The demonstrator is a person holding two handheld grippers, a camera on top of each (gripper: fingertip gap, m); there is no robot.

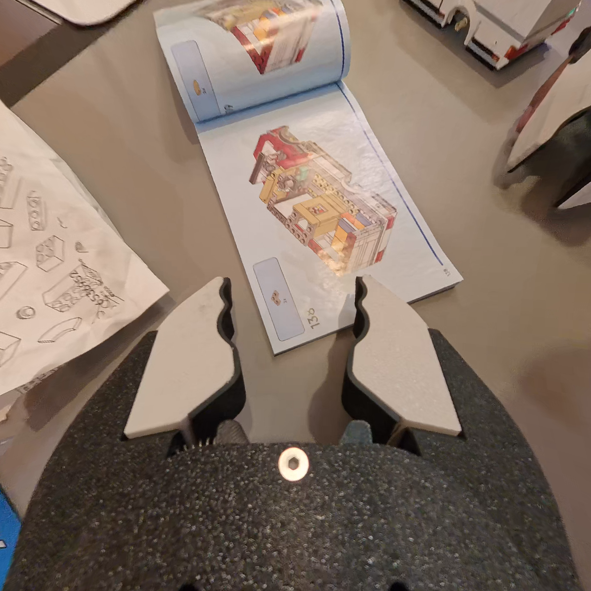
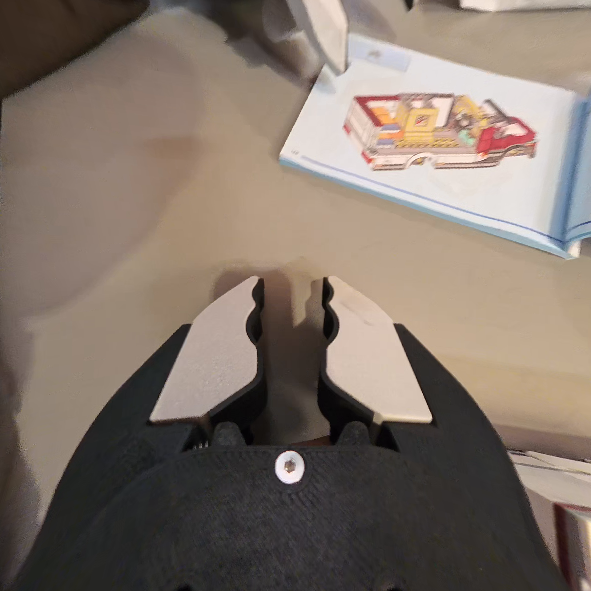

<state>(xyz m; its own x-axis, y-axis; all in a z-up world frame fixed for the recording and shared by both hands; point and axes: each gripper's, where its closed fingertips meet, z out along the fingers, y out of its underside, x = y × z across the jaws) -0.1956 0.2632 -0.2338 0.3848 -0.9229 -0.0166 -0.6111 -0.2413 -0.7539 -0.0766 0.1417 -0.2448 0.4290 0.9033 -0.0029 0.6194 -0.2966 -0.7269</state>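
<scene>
2 handheld grippers in frame, both with nothing in the grasp. Left gripper (image 1: 292, 284): grey-faced fingers (image 1: 192, 348) with black wavy pads spread wide, hovering over the near edge of an open pale-blue building-brick instruction booklet (image 1: 319, 179) lying flat on the beige tabletop (image 1: 144, 153). Between the jaws only the booklet's near corner and bare table show; whether the right pad touches the page edge, cannot tell. The open page carries a colour drawing of a red, white and tan brick vehicle; the far page curls up and over. Left of that gripper lies a crumpled white paper sheet (image 1: 57, 262) with black line drawings of bricks, well apart from the fingers. Far right corner of the left wrist view: a white brick-built vehicle (image 1: 499, 28) with red trim, partly cut off. Right gripper (image 2: 293, 281): fingers (image 2: 224, 348) partly open, narrower than the left, pointing at bare tabletop (image 2: 160, 192); only its own shadow lies between the pads. Same booklet (image 2: 431, 134) sits ahead and to its right, well apart from the tips. The left gripper shows blurred at the booklet's far edge in the right wrist view. A pale paper stack edge (image 2: 556, 473) sits at the right margin, blurred, can't identify further.
</scene>
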